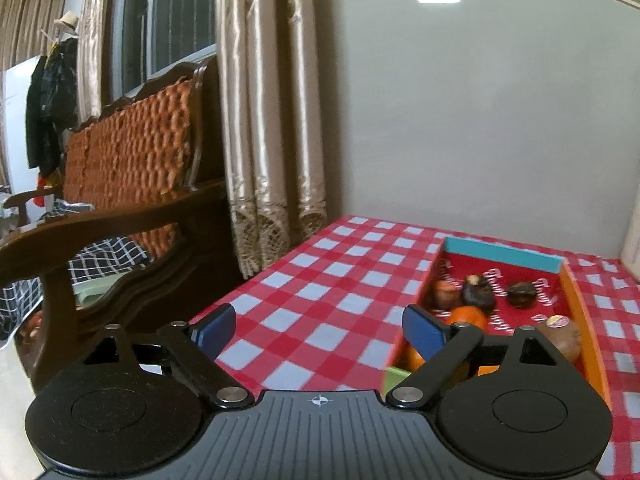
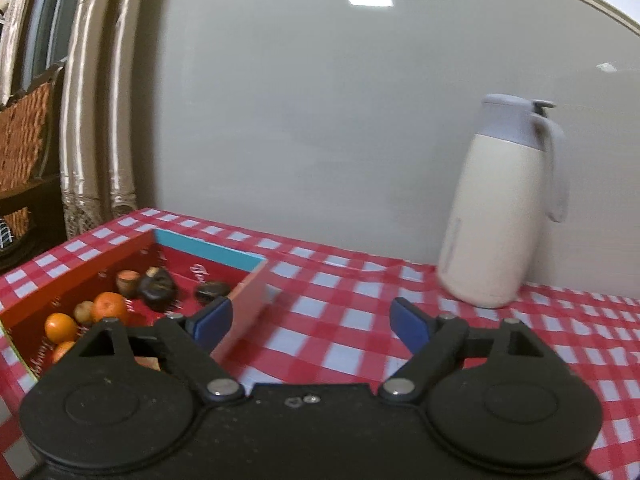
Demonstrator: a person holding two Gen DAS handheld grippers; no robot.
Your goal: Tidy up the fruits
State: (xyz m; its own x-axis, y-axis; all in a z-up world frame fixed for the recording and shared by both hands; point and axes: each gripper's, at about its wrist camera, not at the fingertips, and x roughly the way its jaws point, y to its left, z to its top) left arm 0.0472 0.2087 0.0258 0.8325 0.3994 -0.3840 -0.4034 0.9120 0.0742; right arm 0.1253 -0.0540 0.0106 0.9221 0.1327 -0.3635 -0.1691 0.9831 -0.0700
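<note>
A shallow red box with a teal far wall sits on the checked tablecloth and holds the fruits. Inside lie oranges, dark brown fruits and a tan fruit. My left gripper stands open over the cloth just left of the box, nothing between its blue pads. My right gripper is open too, its left fingertip in front of the box's right wall; nothing is held.
A cream thermos jug with a grey lid stands at the back right by the wall. The table's left edge drops off toward a wooden bench and curtains.
</note>
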